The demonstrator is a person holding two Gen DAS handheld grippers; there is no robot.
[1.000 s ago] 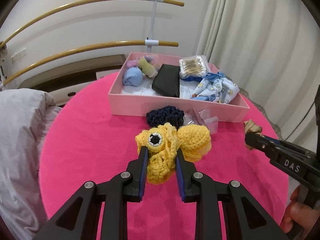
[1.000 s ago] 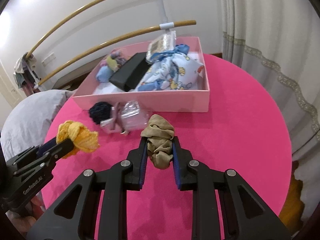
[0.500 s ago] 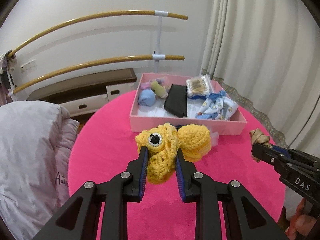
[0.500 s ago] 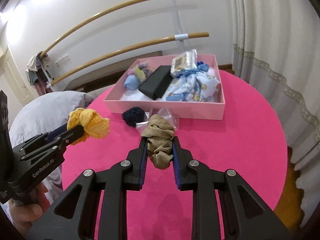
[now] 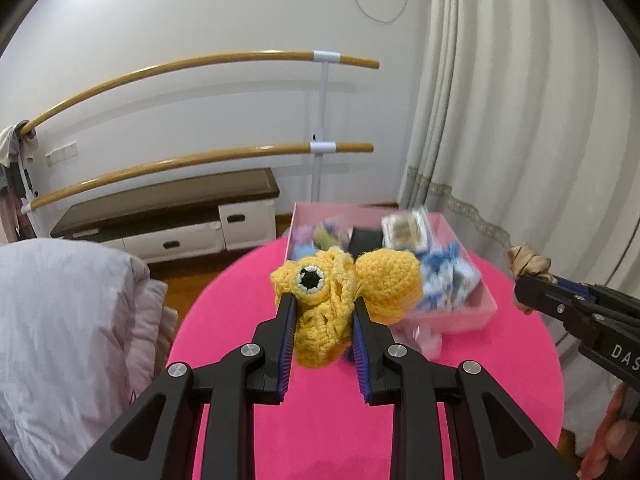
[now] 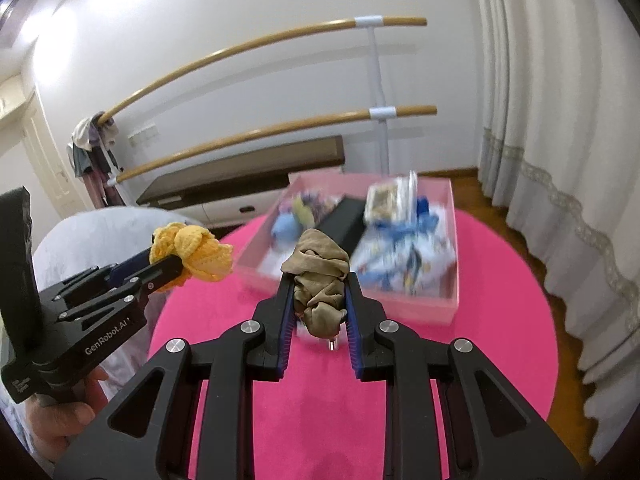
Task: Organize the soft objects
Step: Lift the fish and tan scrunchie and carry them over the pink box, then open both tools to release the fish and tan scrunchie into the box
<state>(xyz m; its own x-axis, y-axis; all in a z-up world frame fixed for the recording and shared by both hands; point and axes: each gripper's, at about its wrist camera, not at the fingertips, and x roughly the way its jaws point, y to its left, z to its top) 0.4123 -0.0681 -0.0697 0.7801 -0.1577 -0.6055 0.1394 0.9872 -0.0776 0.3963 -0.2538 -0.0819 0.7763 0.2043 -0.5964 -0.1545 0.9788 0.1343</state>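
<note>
Both my hands have risen off the pink tabletop (image 5: 240,312): left fingers (image 5: 322,300) pinching the yellow crochet toy (image 5: 340,280), right fingers (image 6: 318,280) pinching the tan stocking (image 6: 320,276), ready to carry to the far pink box (image 6: 450,300).

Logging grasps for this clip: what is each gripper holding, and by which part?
Left gripper: yellow crochet toy, pinched below its eye. Right gripper: beige stocking, clamped around its bunched middle.

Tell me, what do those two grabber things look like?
Both are black plastic tongs with two long fingers, blue ribbed pads inside and round silver bolts at the joints. The left gripper has white lettering reading GenRobot.AI on its side. The right gripper shows white letters DAS. Each has a black handle at the back.
</note>
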